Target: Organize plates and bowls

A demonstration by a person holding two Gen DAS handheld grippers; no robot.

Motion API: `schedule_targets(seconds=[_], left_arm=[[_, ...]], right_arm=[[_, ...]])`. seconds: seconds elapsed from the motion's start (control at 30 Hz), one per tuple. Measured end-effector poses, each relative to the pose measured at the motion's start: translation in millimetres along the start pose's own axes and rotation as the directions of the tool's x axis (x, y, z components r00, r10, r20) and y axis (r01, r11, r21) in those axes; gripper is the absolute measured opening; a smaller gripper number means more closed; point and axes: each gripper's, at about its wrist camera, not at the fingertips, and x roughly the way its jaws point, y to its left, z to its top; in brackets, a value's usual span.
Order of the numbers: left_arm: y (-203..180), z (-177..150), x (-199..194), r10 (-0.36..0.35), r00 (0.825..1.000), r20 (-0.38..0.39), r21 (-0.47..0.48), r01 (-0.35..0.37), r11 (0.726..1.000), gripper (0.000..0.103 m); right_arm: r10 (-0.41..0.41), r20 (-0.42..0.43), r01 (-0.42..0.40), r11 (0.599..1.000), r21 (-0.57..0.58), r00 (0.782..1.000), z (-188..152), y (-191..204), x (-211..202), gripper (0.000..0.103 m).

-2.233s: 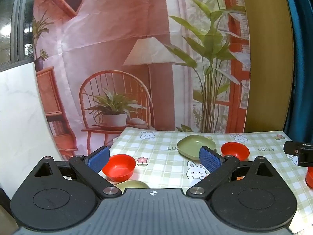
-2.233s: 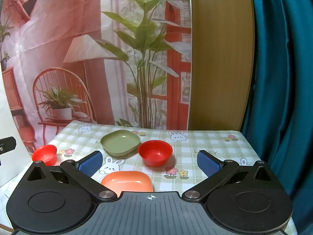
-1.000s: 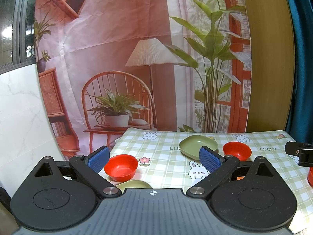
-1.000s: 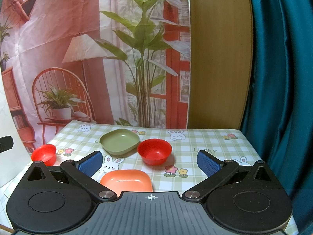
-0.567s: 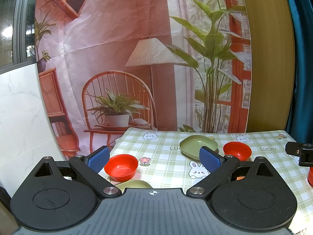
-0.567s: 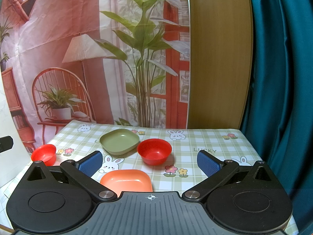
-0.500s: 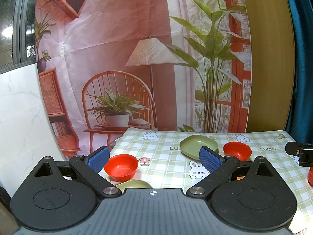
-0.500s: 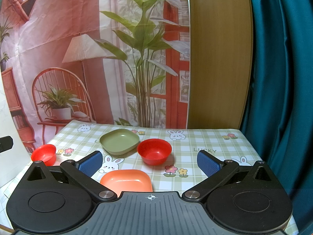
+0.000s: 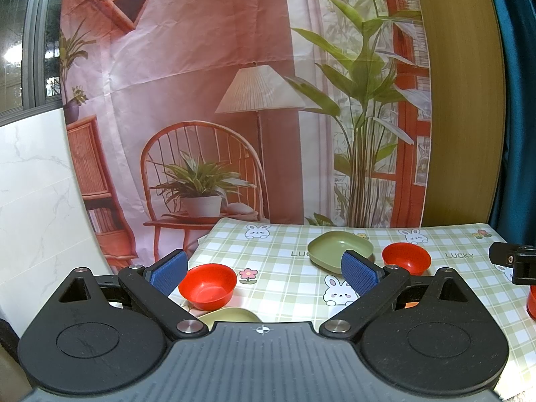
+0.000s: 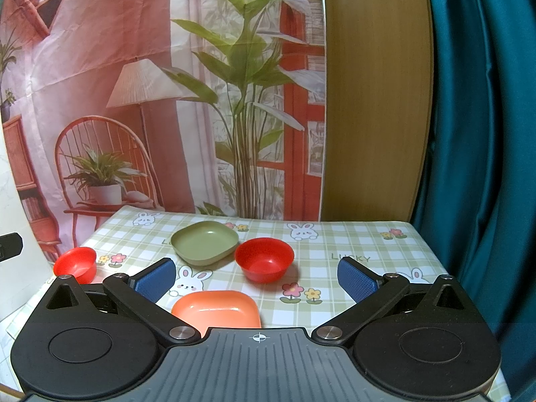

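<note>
- I'm holding my left gripper (image 9: pixel 264 269) and right gripper (image 10: pixel 256 279) above the table's near edge, both spread apart, empty.
- Red bowl (image 10: pixel 264 259) and green plate (image 10: pixel 204 242) are sitting mid-table, touching or nearly; orange plate (image 10: pixel 216 308) at the near edge; second red bowl (image 9: pixel 207 286) near the left edge.
- Likely light, stiff, slick plastic; I'm judging a rim pinch best.
- Nothing is differing from earlier beyond slight camera drift.

In the right wrist view, a table (image 10: pixel 368 244) is seen low in the frame. A plate (image 10: pixel 205 242) is set at the middle, with a bowl (image 10: pixel 264 259) just to its right. Another plate (image 10: pixel 217 309) lies below them. A second bowl (image 10: pixel 75 264) is found far left, well apart.
</note>
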Motion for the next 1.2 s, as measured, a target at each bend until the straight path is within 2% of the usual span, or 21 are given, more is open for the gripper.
schedule_targets(seconds=[0.47,0.6,1.03,1.2], left_arm=[[5,2,3,0.022,1.0,-0.017,-0.018,-0.022,1.0,0.099],[8,4,12,0.039,0.999,-0.036,-0.031,-0.041,0.999,0.099],[47,24,53,0.147,0.989,-0.021,-0.017,-0.148,0.989,0.099],[72,21,75,0.153,0.986,-0.068,-0.056,-0.156,0.986,0.097]], right_arm=[[0.0,-0.001,0.0,1.0,-0.003,1.0,-6,1,3,0.103],[0.018,0.021,-0.018,1.0,-0.015,1.0,5,1,3,0.103],[0.163,-0.019,-0.163,0.987,-0.014,0.987,28,20,78,0.103],[0.216,-0.059,-0.218,0.975,-0.028,0.974,28,46,110,0.102]])
